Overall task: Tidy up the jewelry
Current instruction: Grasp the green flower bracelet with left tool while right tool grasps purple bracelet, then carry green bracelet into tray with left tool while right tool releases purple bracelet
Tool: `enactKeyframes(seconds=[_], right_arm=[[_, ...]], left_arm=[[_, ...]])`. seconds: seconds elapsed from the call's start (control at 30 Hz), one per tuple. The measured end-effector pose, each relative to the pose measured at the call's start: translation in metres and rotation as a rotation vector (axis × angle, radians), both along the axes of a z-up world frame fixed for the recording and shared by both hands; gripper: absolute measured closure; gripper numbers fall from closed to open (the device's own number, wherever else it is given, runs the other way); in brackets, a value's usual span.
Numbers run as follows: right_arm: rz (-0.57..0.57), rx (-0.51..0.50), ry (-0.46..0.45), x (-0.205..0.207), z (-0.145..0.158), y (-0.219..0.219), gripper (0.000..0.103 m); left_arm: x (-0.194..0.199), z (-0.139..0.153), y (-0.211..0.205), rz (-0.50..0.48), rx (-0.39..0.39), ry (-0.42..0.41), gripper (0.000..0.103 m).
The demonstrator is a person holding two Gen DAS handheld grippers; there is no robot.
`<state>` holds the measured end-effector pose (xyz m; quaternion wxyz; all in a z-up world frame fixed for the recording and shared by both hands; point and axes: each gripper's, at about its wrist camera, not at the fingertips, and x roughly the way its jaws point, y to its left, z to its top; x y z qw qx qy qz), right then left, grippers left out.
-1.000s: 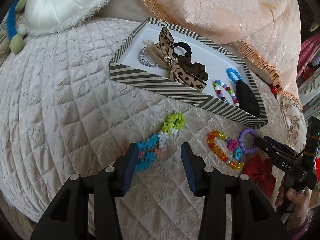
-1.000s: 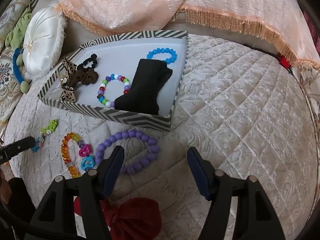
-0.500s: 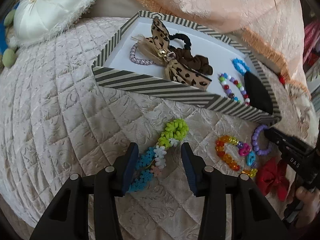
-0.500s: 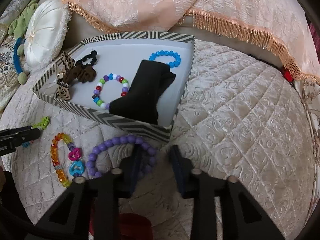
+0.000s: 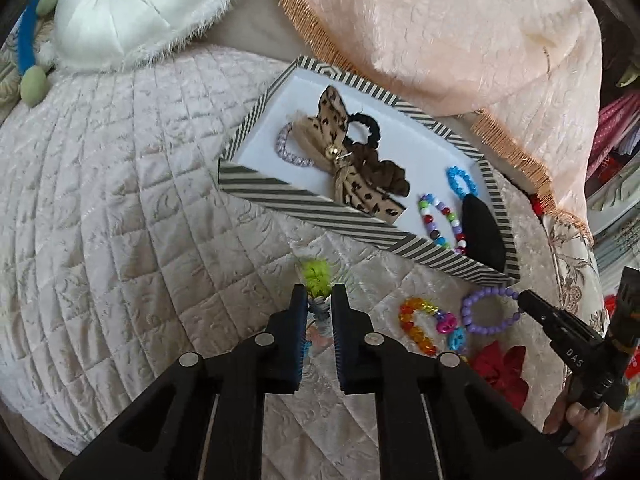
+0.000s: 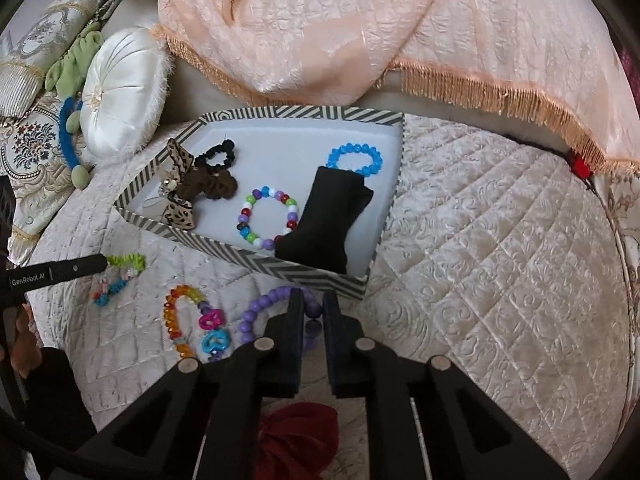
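A striped tray [image 5: 304, 203] [image 6: 224, 246] on the quilted bed holds a leopard bow, a black scrunchie, a blue bracelet [image 6: 354, 157], a multicolour bead bracelet [image 6: 269, 218] and a black pouch [image 6: 324, 220]. My left gripper [image 5: 319, 300] is shut on a green, white and blue flower bracelet [image 5: 316, 274] [image 6: 120, 272] in front of the tray. My right gripper [image 6: 312, 308] is shut on a purple bead bracelet [image 6: 260, 308] [image 5: 486, 310]. An orange bracelet with pink and blue charms [image 6: 188, 316] [image 5: 420, 322] lies between them.
A red bow [image 6: 296, 428] [image 5: 500, 368] lies on the quilt near my right gripper. A white round cushion [image 6: 124, 88] and a peach fringed cover [image 6: 360, 28] lie behind the tray. Bare quilt [image 6: 500, 260] spreads to the tray's right.
Both grippers have closed: the left on the flower bracelet, the right on the purple bracelet. One second ago both were open above them.
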<state>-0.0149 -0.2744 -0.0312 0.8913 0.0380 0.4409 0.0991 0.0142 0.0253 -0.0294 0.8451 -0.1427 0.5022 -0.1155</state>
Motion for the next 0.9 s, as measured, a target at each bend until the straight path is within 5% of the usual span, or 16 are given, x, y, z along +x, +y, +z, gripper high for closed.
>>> enactKeyframes(seconds=[0.9], right_arm=[[0.050,0.101,-0.100,-0.020,0.067,0.003,0.094]], left_arm=[[-0.008,0.069,-0.005,-0.013,0.018,-0.121,0.103]])
